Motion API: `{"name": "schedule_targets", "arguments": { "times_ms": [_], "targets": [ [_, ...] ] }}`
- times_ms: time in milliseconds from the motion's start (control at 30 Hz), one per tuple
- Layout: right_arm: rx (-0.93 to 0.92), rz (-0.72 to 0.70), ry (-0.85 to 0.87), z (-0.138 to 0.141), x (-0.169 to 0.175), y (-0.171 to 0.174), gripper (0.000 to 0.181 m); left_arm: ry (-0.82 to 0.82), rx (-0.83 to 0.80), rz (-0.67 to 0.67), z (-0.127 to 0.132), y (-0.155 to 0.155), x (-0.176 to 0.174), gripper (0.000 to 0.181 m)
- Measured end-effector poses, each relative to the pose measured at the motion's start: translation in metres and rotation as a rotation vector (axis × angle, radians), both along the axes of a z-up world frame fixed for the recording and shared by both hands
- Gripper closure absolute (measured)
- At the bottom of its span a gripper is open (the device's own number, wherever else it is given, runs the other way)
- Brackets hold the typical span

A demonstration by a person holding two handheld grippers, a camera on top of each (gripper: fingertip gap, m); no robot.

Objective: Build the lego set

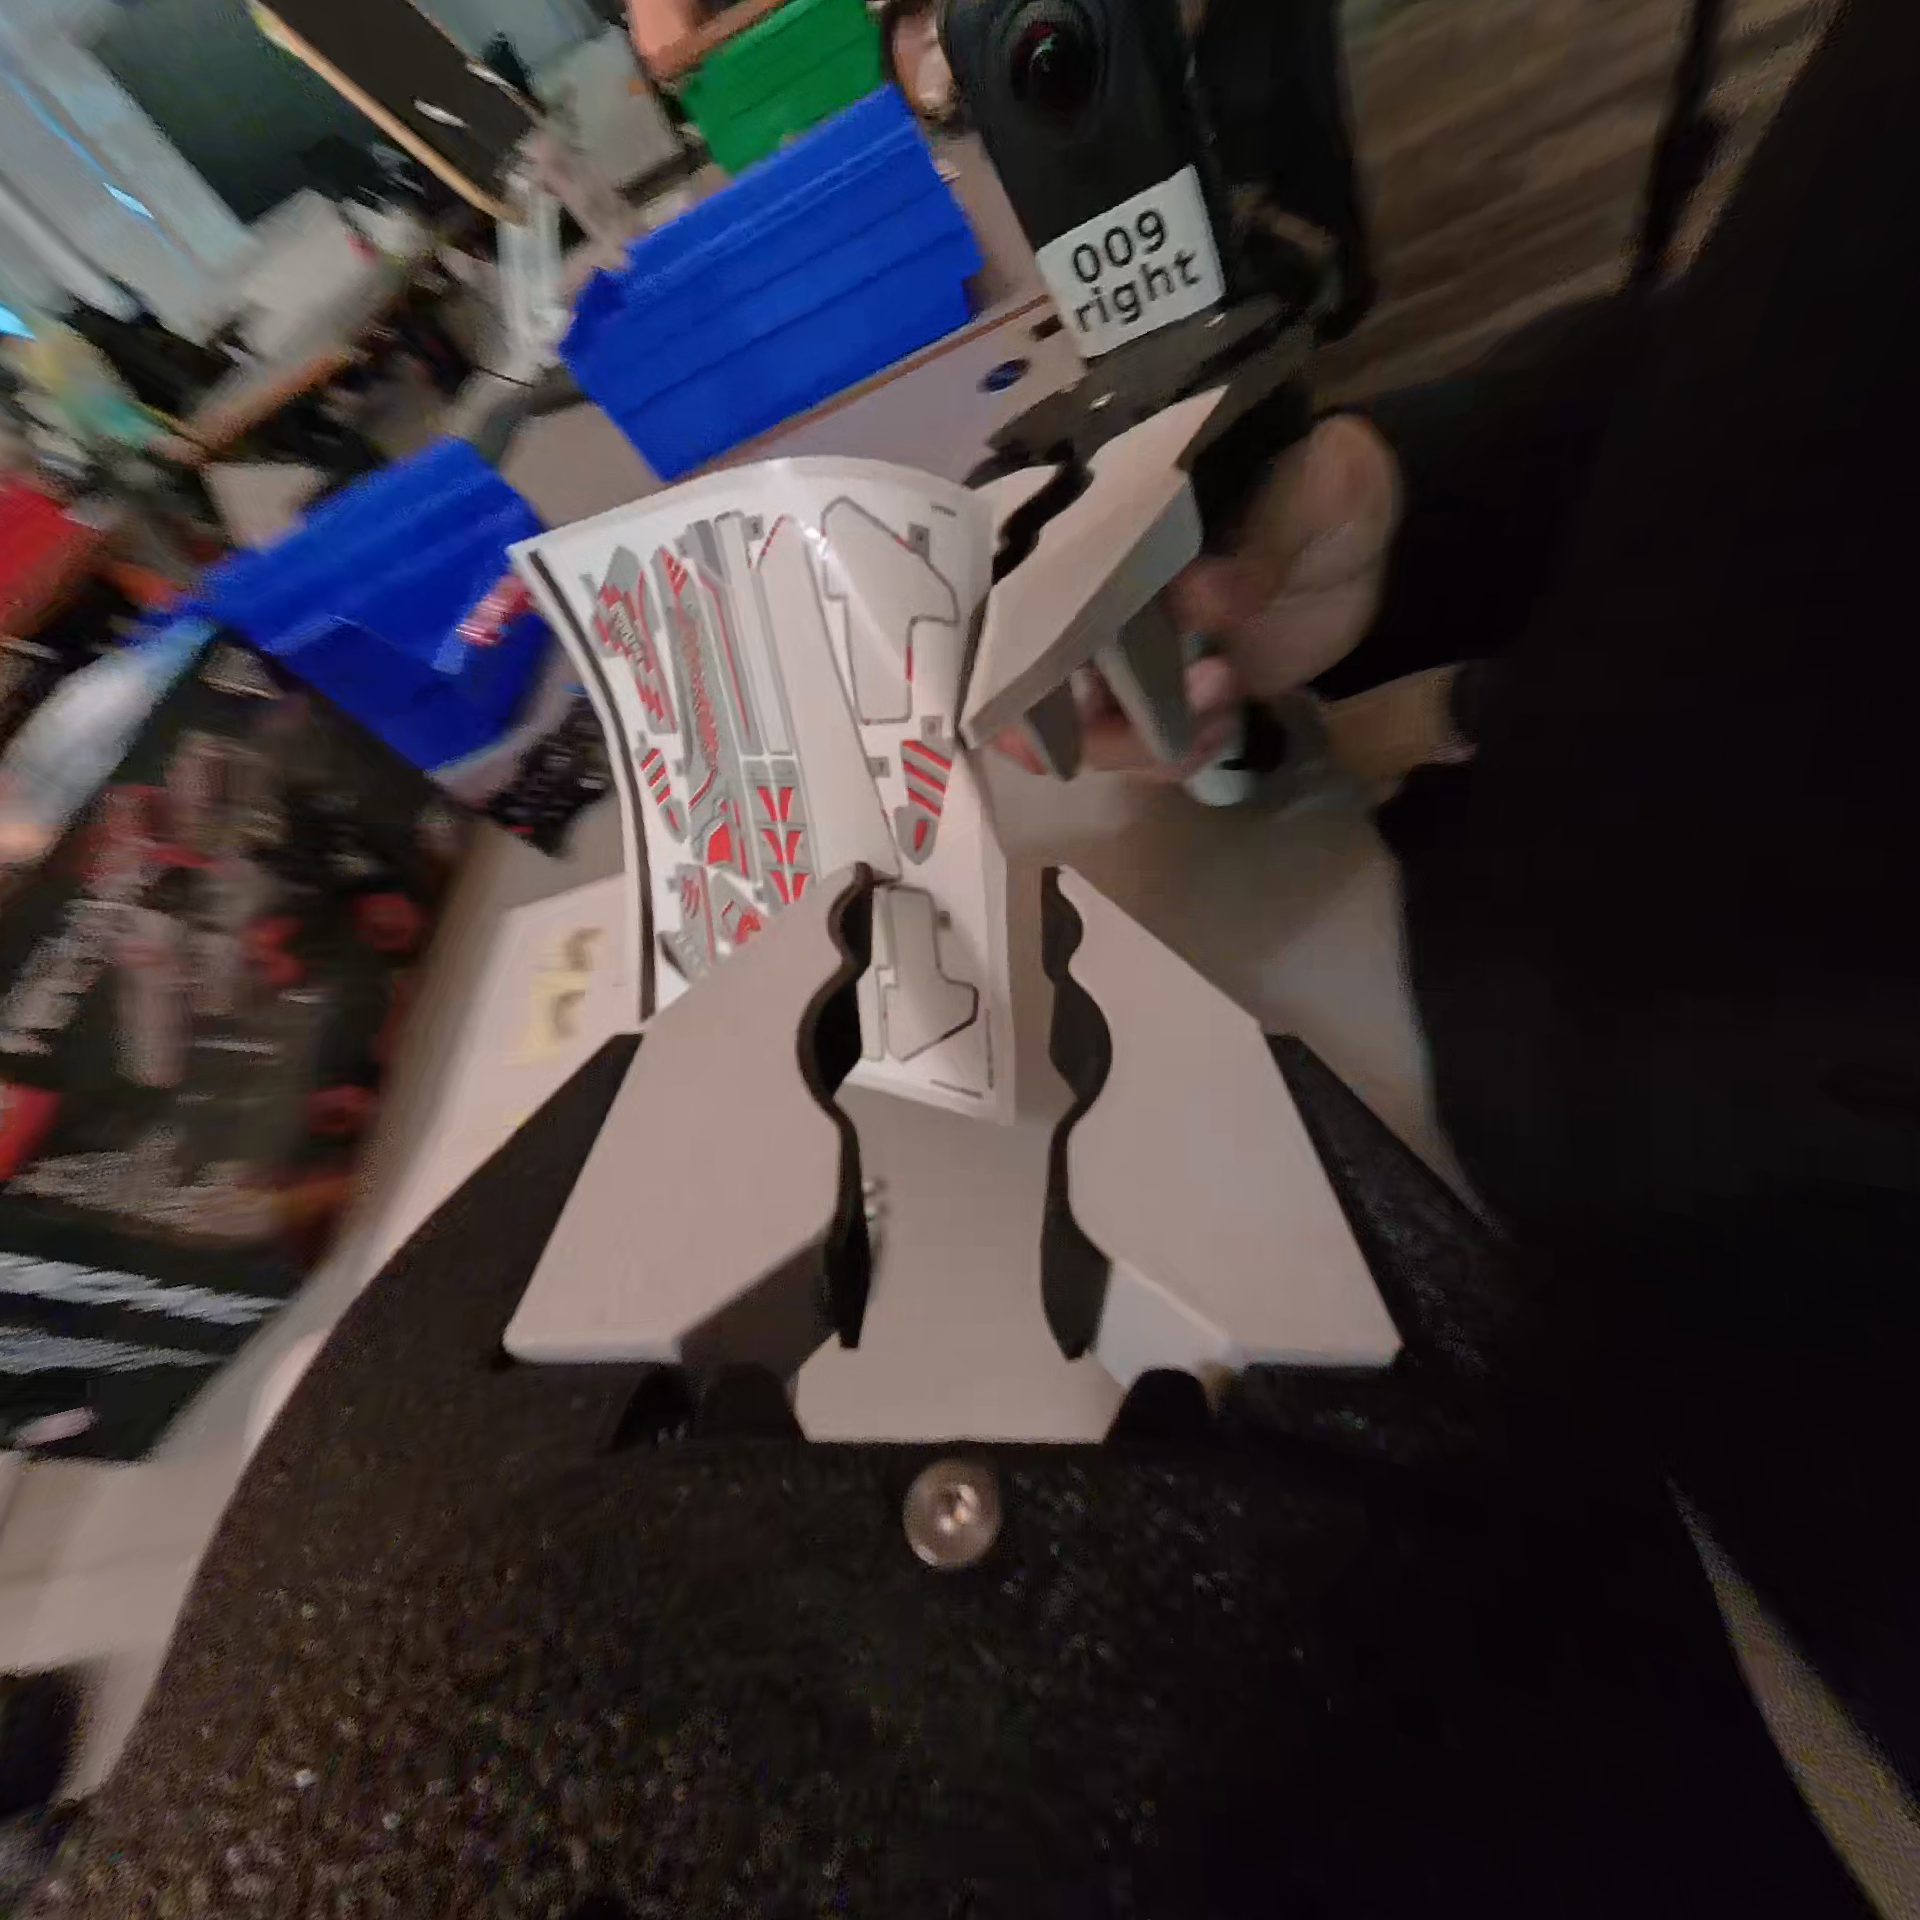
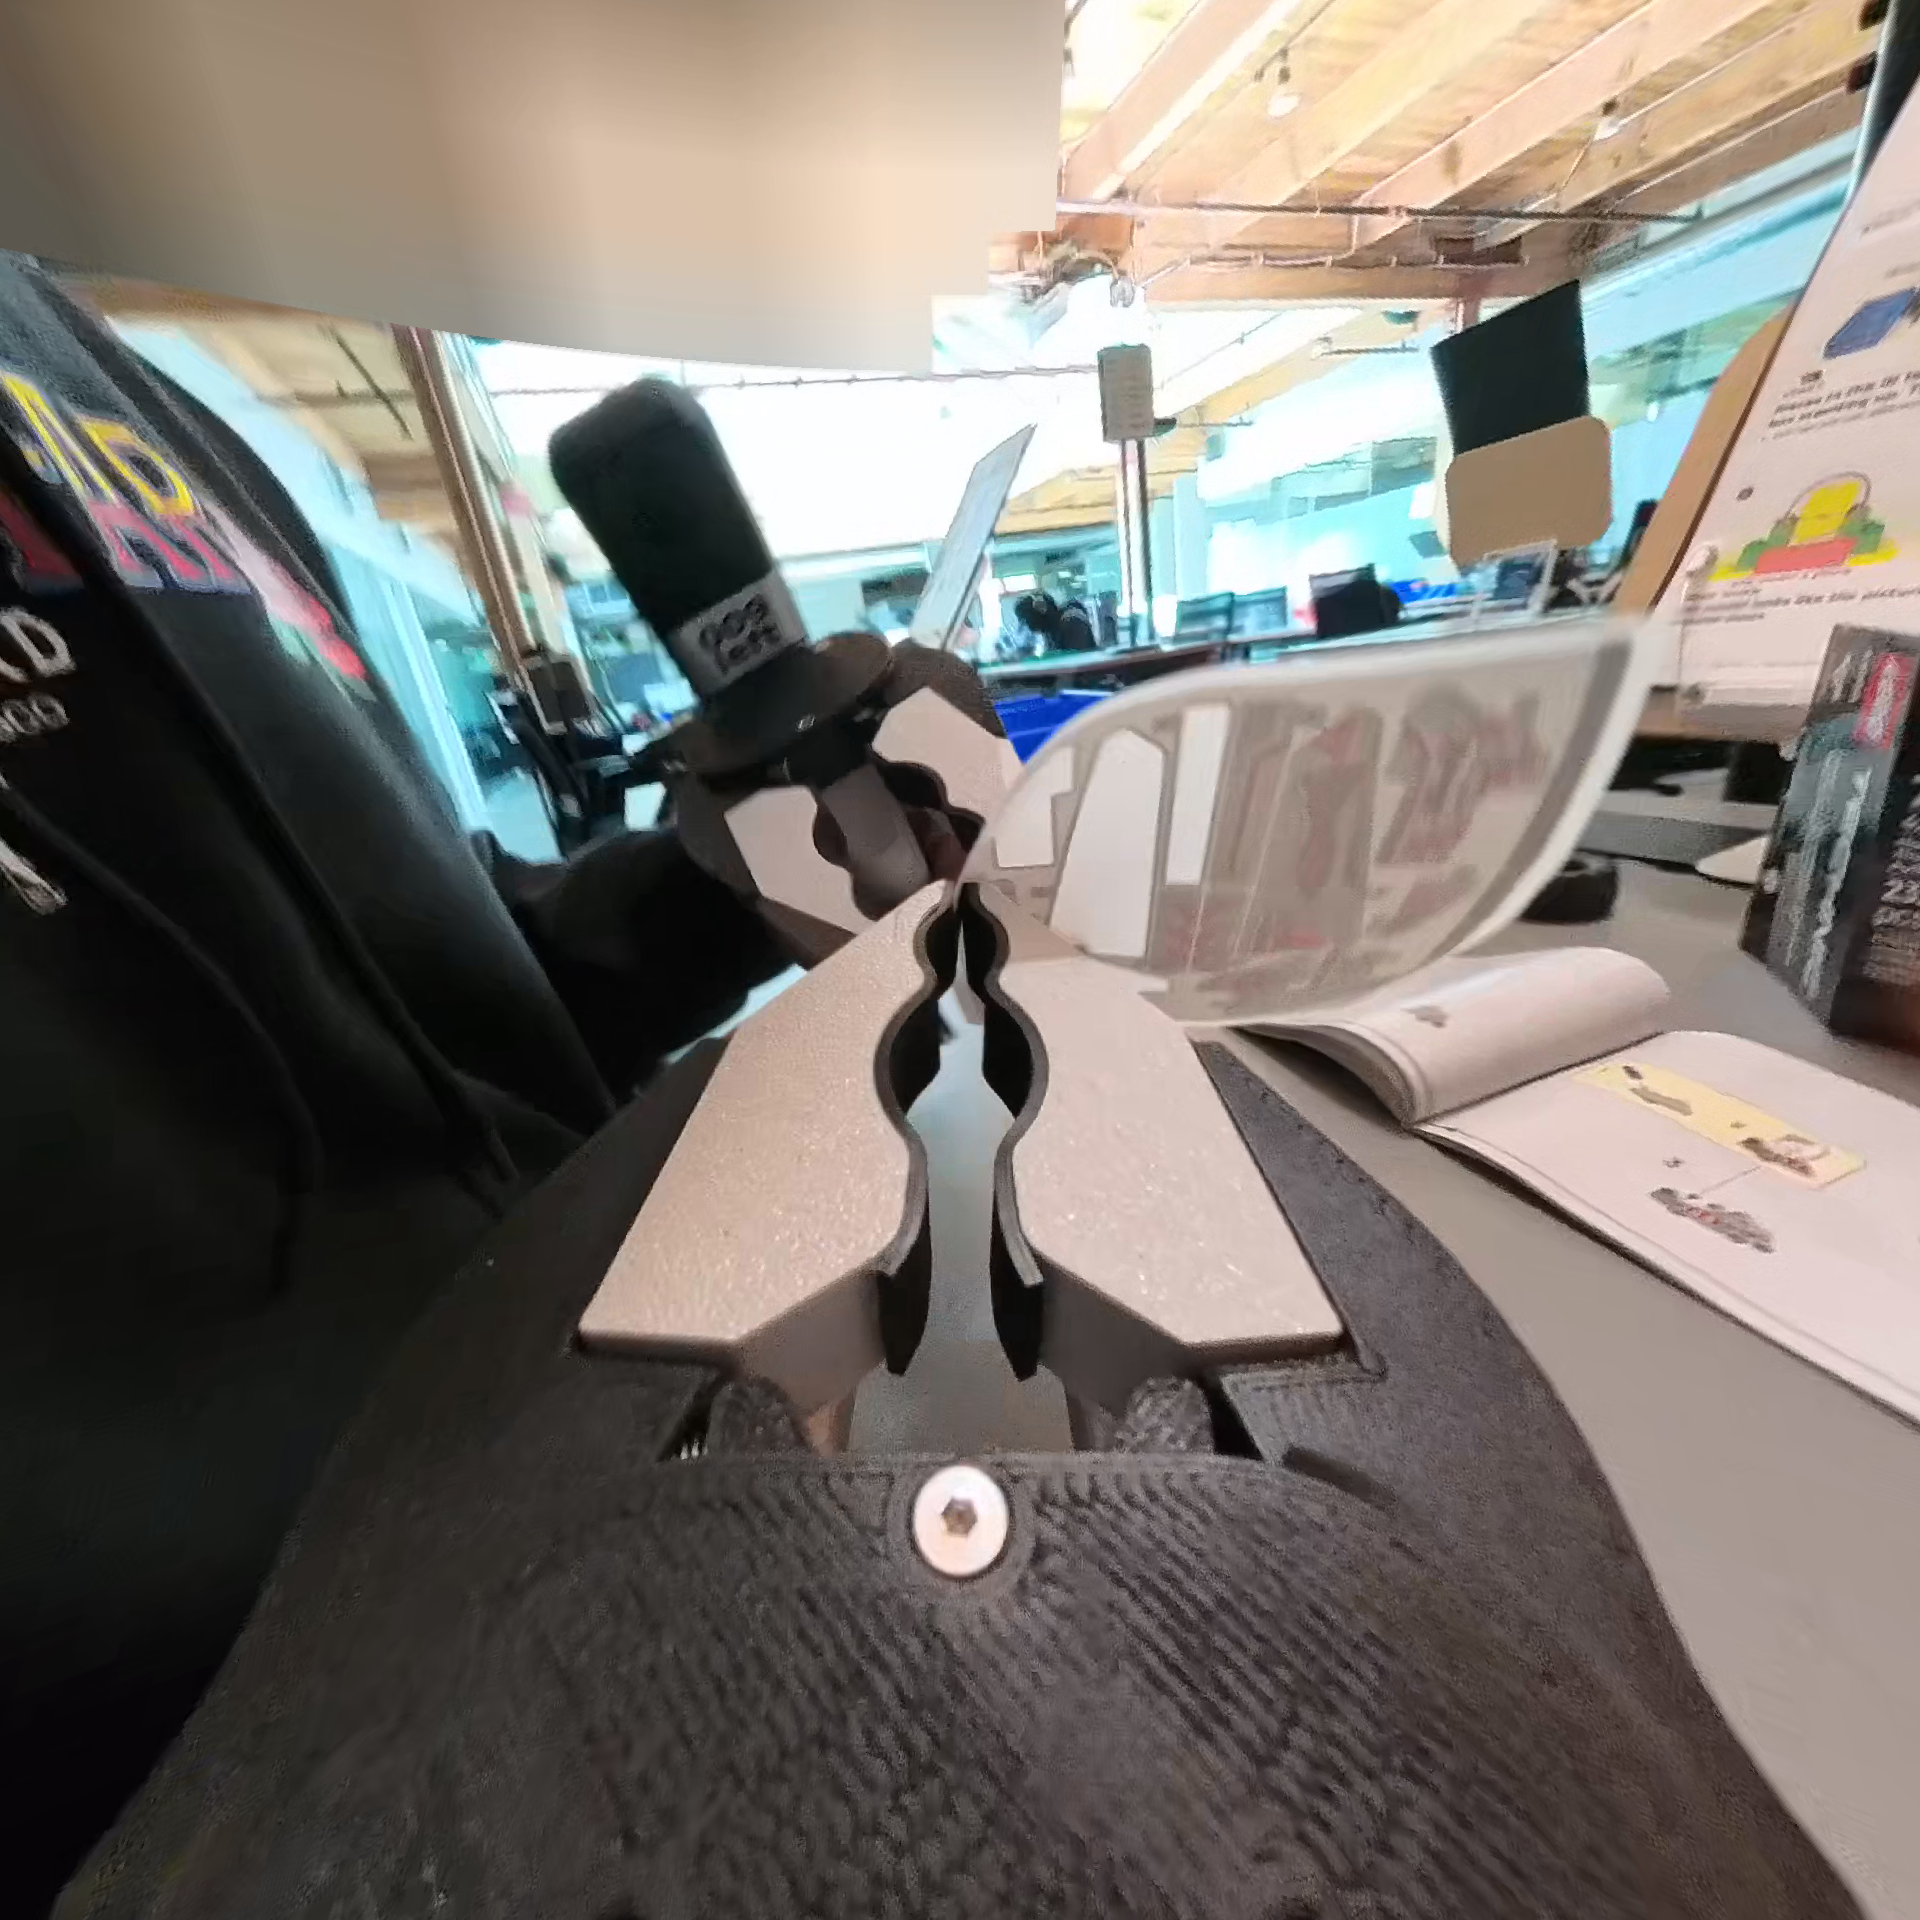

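The right gripper point(image 2: 961, 914) pinches one edge of the curled white sticker sheet with red and grey decals point(image 1: 800, 707), which hangs in the air. The left gripper point(image 1: 951, 904) stands spread, the sheet's lower part between its fingers. An open white instruction booklet point(image 2: 1558, 1091) lies on the table right of the right gripper.

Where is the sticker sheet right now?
The sticker sheet is in the air above the table, pinched at one edge by the right gripper, with the open left gripper in front of it.
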State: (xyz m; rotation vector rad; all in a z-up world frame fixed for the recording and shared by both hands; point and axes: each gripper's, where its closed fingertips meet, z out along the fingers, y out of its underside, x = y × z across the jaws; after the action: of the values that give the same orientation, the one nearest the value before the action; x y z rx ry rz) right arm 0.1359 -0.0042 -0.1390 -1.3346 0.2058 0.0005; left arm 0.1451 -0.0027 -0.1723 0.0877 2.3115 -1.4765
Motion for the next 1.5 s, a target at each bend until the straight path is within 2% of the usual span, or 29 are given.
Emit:
{"name": "schedule_targets", "arguments": {
  "times_ms": [133,267,300,333,433,633,700,767,967,1100,1167,1267,1400,1500],
  "targets": [
    [0.121,-0.023,0.171,0.007,0.014,-0.003,0.181,-0.394,0.069,0.186,0.011,0.003,0.024,0.179],
    [0.288,-0.03,0.415,0.013,0.03,-0.006,0.179,-0.767,0.207,0.353,0.022,0.011,0.041,0.181],
    [0.345,-0.012,0.472,0.015,0.032,-0.007,0.171,-0.815,0.255,0.384,0.021,0.012,0.045,0.181],
    [0.394,0.007,0.523,0.017,0.033,-0.007,0.168,-0.855,0.299,0.405,0.019,0.014,0.048,0.181],
    [0.461,-0.008,0.616,0.015,0.04,-0.007,0.177,-0.975,0.349,0.444,0.023,0.017,0.052,0.181],
    [0.423,-0.062,0.654,0.007,0.047,-0.003,0.174,-1.173,0.506,0.467,0.028,0.022,0.055,0.181],
    [0.418,-0.07,0.661,0.006,0.047,-0.001,0.17,-1.208,0.528,0.461,0.029,0.021,0.054,0.181],
    [0.441,-0.065,0.669,0.009,0.048,-0.003,0.18,-1.231,0.532,0.462,0.03,0.02,0.053,0.181],
    [0.488,-0.092,0.681,0.011,0.053,-0.011,0.179,-1.278,0.549,0.439,0.031,0.016,0.051,0.181],
    [0.477,-0.097,0.68,0.009,0.055,-0.01,0.181,-1.263,0.542,0.423,0.028,0.016,0.051,0.181],
    [0.473,-0.113,0.683,0.007,0.057,-0.011,0.181,-1.149,0.48,0.402,0.023,0.016,0.052,0.181],
    [0.467,-0.113,0.677,0.006,0.058,-0.011,0.181,-0.826,0.315,0.375,0.019,0.017,0.05,0.169],
    [0.428,-0.136,0.634,0.006,0.057,-0.01,0.181,-0.362,0.049,0.323,0.029,0.013,0.041,0.157],
    [0.402,-0.149,0.608,0.006,0.057,-0.008,0.181,-0.113,-0.027,0.272,0.027,0.008,0.034,0.153]
  ]
}}
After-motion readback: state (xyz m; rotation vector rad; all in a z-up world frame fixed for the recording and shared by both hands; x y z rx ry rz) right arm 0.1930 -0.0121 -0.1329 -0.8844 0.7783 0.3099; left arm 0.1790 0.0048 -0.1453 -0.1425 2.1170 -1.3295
